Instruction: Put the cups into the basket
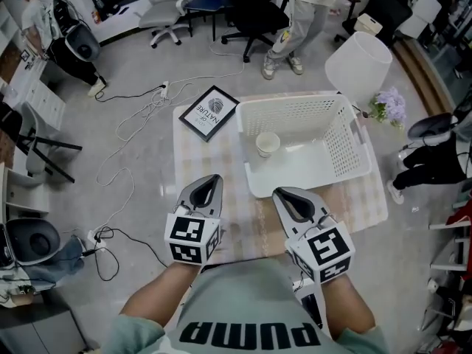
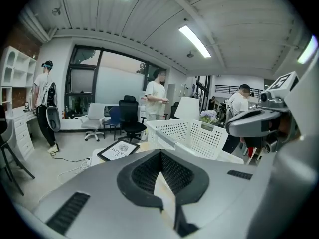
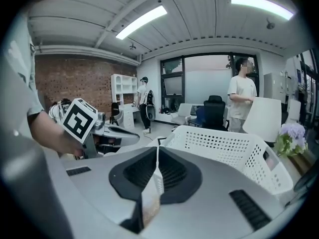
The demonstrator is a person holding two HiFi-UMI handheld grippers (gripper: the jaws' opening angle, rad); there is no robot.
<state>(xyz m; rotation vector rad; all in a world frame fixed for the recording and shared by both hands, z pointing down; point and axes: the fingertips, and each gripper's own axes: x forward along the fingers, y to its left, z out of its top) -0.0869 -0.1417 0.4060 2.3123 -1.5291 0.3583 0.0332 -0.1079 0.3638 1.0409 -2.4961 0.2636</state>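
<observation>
A white perforated basket (image 1: 346, 150) stands on the checked tablecloth, and one paper cup (image 1: 268, 144) sits upright inside it near the left wall. My left gripper (image 1: 213, 180) hovers over the table's near side, left of the basket's front corner, with its jaws together and nothing between them. My right gripper (image 1: 283, 195) hangs just in front of the basket's near wall, also shut and empty. The basket (image 2: 199, 136) shows ahead and to the right in the left gripper view. It fills the right half (image 3: 234, 146) of the right gripper view. I see no other cup.
A framed picture (image 1: 209, 112) lies at the table's far left corner. A white lamp shade (image 1: 359, 63) and purple flowers (image 1: 389, 107) stand behind the basket on the right. Cables (image 1: 133, 124) trail on the floor at left. A person (image 1: 299, 13) stands beyond, near office chairs.
</observation>
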